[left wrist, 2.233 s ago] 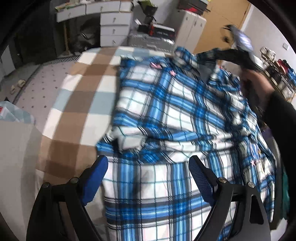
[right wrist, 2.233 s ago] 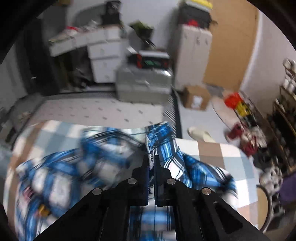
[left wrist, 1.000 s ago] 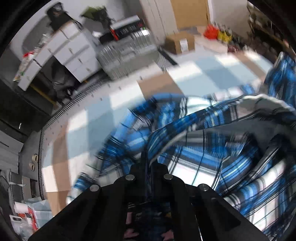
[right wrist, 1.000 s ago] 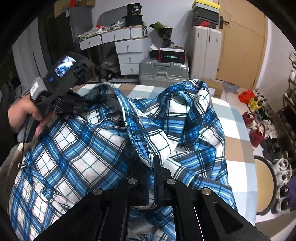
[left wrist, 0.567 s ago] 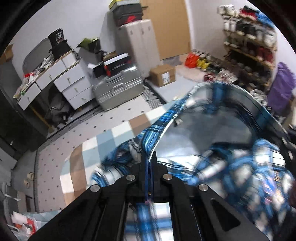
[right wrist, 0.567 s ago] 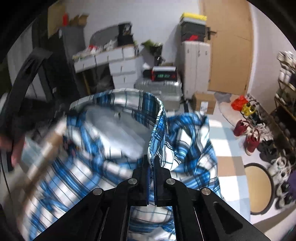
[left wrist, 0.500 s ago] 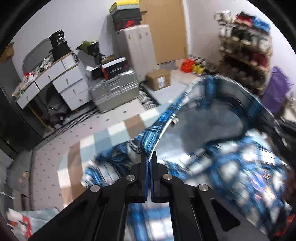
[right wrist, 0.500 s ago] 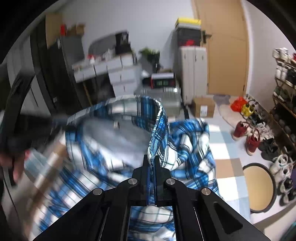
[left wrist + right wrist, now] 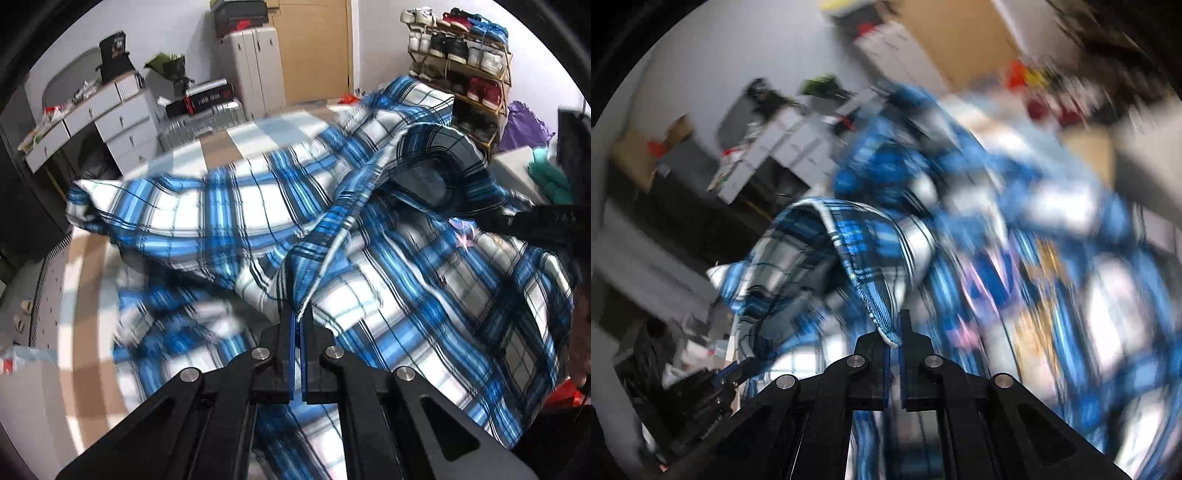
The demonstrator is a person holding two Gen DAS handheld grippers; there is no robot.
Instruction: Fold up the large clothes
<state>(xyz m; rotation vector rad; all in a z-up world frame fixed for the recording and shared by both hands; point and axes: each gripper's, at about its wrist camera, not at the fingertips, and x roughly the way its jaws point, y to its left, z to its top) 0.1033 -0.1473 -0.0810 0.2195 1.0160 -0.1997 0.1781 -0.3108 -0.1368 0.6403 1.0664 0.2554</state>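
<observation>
One large checked bed cover (image 9: 92,373) in tan, pale blue and white carries the blue plaid shirt (image 9: 388,258), which sprawls rumpled across it from about nine o'clock to three in the left wrist view, collar toward two o'clock. The left gripper (image 9: 299,321) has its jaws clamped on a shirt edge at six o'clock; the right gripper (image 9: 894,334) likewise pinches a hem between nearly closed jaws. To do this spreading step well, I judge both hands should draw the held edges apart and lay the cloth flat before any crease is made. The right wrist view is badly smeared, so which part of the shirt it holds is unclear, and the sleeves cannot be traced.
</observation>
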